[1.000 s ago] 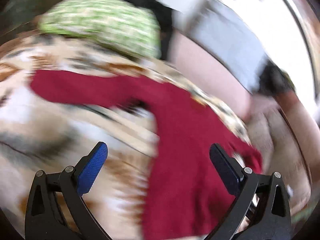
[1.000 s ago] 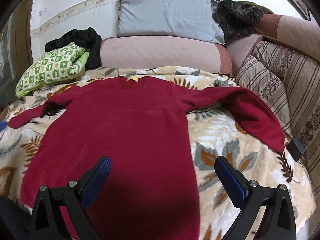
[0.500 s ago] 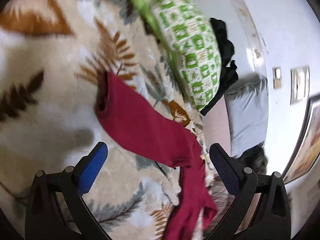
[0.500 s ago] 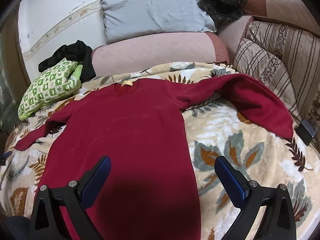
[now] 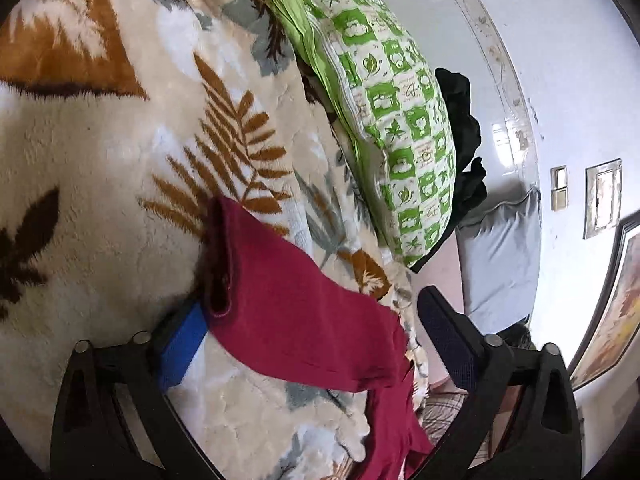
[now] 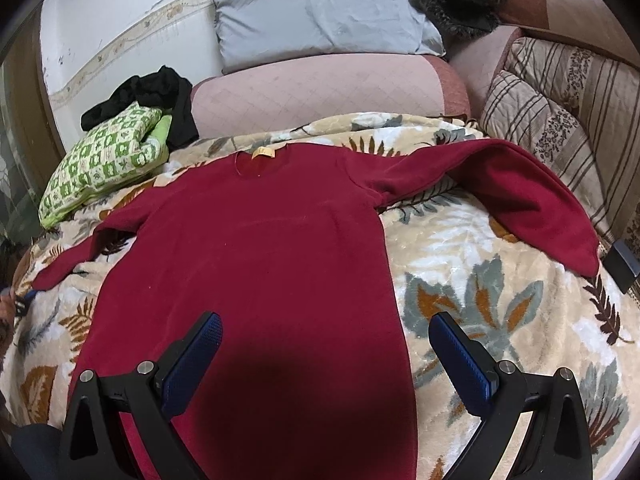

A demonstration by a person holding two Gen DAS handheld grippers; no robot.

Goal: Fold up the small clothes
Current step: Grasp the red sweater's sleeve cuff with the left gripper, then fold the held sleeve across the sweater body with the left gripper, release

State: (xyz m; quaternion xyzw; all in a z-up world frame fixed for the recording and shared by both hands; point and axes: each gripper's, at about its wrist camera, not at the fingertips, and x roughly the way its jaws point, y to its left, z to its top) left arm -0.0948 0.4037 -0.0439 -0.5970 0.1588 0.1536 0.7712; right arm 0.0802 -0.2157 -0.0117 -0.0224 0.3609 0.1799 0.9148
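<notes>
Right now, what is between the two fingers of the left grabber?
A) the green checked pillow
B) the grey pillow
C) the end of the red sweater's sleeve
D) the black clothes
C: in the left wrist view the red sweater's sleeve end lies between the fingers of the left grabber, whose jaws stand wide and have just been closing a little; the pads do not press on it yet.

Spread flat on the blanket (image 6: 480,280): a sweater (image 6: 272,264), collar toward the bolster (image 6: 320,84), sleeves out to either side. Behind the bolster, against the wall, a pillow (image 6: 320,12); left of it, a patterned cushion (image 6: 104,160) under a dark garment (image 6: 152,96). At the left cuff (image 5: 224,256), the left gripper (image 5: 316,344), one finger slid beneath it.
</notes>
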